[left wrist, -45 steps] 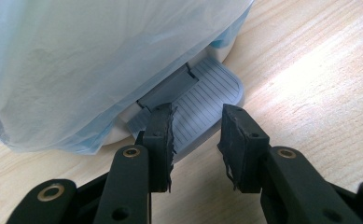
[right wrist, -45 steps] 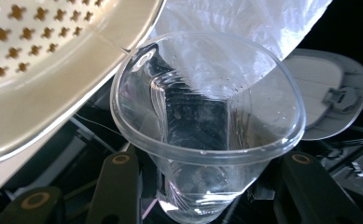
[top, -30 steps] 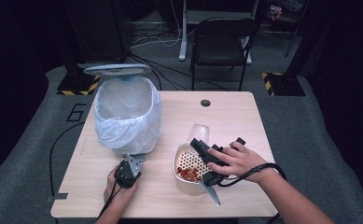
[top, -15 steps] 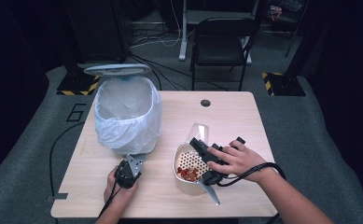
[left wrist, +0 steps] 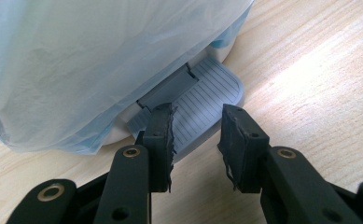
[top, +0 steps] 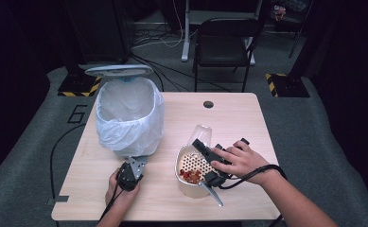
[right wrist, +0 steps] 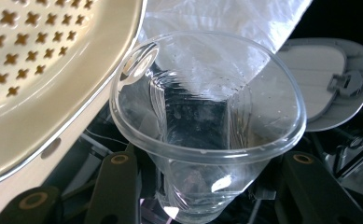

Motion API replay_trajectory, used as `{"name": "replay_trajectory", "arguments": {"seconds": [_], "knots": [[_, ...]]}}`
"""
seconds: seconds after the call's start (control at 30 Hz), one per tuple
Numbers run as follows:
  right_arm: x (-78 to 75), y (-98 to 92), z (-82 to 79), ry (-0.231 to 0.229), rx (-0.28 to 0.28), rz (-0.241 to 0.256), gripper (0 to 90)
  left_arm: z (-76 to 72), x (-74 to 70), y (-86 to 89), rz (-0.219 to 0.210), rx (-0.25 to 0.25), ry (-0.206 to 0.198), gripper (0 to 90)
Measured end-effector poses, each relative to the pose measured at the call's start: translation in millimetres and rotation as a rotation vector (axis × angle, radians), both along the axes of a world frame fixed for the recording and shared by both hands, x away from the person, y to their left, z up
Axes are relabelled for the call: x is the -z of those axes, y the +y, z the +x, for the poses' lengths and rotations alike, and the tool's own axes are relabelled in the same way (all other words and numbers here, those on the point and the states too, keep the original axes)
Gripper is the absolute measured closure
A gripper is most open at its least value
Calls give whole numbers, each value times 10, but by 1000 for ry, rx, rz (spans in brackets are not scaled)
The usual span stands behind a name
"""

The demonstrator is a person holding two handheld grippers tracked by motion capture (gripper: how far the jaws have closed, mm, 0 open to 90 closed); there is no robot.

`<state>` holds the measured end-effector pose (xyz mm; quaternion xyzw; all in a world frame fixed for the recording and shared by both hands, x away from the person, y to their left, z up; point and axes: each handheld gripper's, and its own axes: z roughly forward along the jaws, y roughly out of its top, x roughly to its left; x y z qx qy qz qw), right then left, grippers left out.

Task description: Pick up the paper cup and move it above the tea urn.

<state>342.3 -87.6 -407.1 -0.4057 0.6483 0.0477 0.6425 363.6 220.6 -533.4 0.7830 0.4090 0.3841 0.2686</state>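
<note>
From the high view, the right gripper [top: 205, 150] is sitting under the person's right hand [top: 238, 161], so most of it is covered up. It is pinching a clear plastic cup [top: 201, 133], which is tipping over the 1 o'clock edge of a cream strainer bowl [top: 184, 182]. The cup is see-through and hard to make out here. Red bits [top: 189, 175] are lying in the bowl at about 6 o'clock. A grey tool [top: 213, 194] is sticking out of the bowl toward 5 o'clock, and its top end is hiding under the hand. The left gripper [top: 135, 164] is pointing at 12 o'clock toward the bottom of the white bin [top: 128, 116], whose lid [top: 118, 70] is standing open. The bin is sitting at 10 o'clock on the table [top: 238, 113].

In the left gripper view, the jaws are spread apart with nothing between them. They are hovering just over the grey ribbed pedal [left wrist: 207, 100]. The bin bag [left wrist: 100, 56] is hanging over the pedal's back end and hiding the bin's body.

In the right gripper view, the cup [right wrist: 207, 121] is sitting between the two jaws, which are squeezing its lower part. Its bottom is cut off by the picture's edge. The strainer bowl [right wrist: 48, 70] is lying just beside it at 10 o'clock, partly cut off.

Compared with a second ago, nothing is looking different: both hands, the cup and the bowl are staying where they were.
</note>
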Motion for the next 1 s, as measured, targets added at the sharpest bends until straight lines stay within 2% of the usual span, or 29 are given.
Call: {"name": "replay_trajectory", "arguments": {"seconds": [0.03,0.1,0.17,0.2,0.23,0.27,0.3,0.33,0.37,0.43,0.47,0.6,0.63,0.67,0.7,0.73,0.8,0.83,0.87,0.93,0.97,1.0], "knots": [[-18,4,2,8,-3,-12,561,0,0,0,0,0,0,645],[-44,-7,0,46,7,3,560,2,-2,2,3,1,-2,645],[-94,10,14,62,-10,-11,559,2,-2,2,4,0,-3,645],[-113,9,26,88,-2,8,559,2,-3,3,5,0,-3,645],[-136,11,38,84,-12,64,559,2,-3,3,5,0,-3,645],[-136,11,38,84,-12,64,559,1,-19,17,35,10,5,645],[-150,5,46,93,-9,89,559,2,-15,14,28,7,2,645],[-184,-6,76,156,2,140,559,1,-11,10,19,6,4,645],[-202,-8,90,180,3,151,558,-1,-3,3,0,1,6,645],[-241,-18,126,252,14,209,558,0,-5,5,5,3,6,645],[-261,-25,145,268,17,242,558,0,-2,3,6,0,-1,645],[-351,-47,233,395,31,355,559,0,-2,3,6,0,0,645],[-351,-47,233,395,31,355,559,0,-2,3,6,0,0,645],[-385,-58,281,468,40,404,559,0,-2,3,6,0,0,645],[-385,-58,281,468,40,404,559,0,-2,3,6,0,0,645],[-419,-75,336,532,56,472,559,0,-6,6,5,4,7,645],[-429,-92,385,595,75,531,559,0,-5,5,5,3,6,645],[-429,-92,385,595,75,531,559,0,-5,5,5,3,6,645],[-439,-103,412,633,84,572,560,0,-2,3,6,0,0,645],[-481,-145,507,745,108,691,560,0,-6,6,4,4,7,645],[-481,-145,507,745,108,691,560,0,-6,6,4,4,7,645],[-496,-170,565,803,120,745,560,0,-6,7,4,4,6,645]]}}
